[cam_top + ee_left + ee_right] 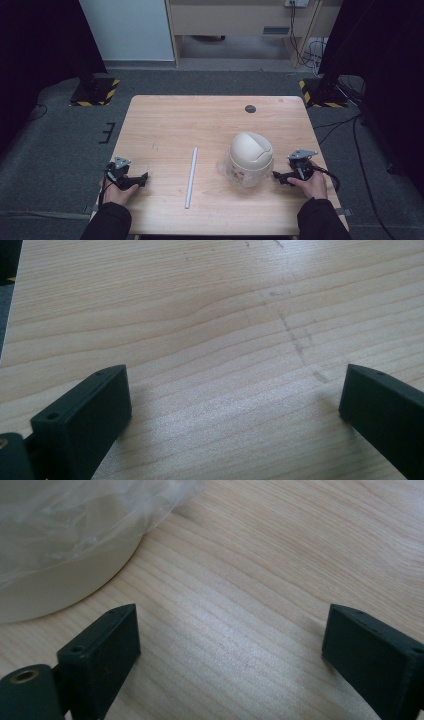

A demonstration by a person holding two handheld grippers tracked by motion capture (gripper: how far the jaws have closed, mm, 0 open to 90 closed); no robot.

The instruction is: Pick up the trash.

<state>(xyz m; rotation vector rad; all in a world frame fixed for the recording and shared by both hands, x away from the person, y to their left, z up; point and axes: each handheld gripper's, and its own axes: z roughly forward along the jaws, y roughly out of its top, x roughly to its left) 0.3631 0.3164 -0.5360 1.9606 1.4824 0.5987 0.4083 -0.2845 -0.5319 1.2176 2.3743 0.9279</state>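
Nearest the person, both hands rest low on the tabletop [165, 120]: left gripper [142, 178] at the near-left edge, right gripper [276, 176] at the near-right, each w/ fingers wide apart & nothing between them. The left gripper view has bare wood past its fingers [90, 410]; the right gripper view has its fingers [102, 647] apart too, w/ the bin's cream wall & crinkled clear bag just ahead-left. The bin [249, 159] stands upright, right of centre, just beside the right gripper but not touching. It's a small cream tub w/ a domed swing lid, a clear bag [75, 525] lining it & spilling over the rim. Judging by looks: thin plastic, prob. light & empty, stiff enough for a squeeze but easy to tip or slide on smooth wood. Dome is rounded & likely slippery, a poor place to pinch; the bag film is soft & would slip or tear if grabbed alone. Better hold: the rim or lower wall, one gripper steadying while the other works lid or bag. Left of the bin, mid-table, lies a thin white rod [191, 176], stiff-looking, light, apt to roll; take it mid-length. Far edge: a small dark disc [250, 108], well apart.
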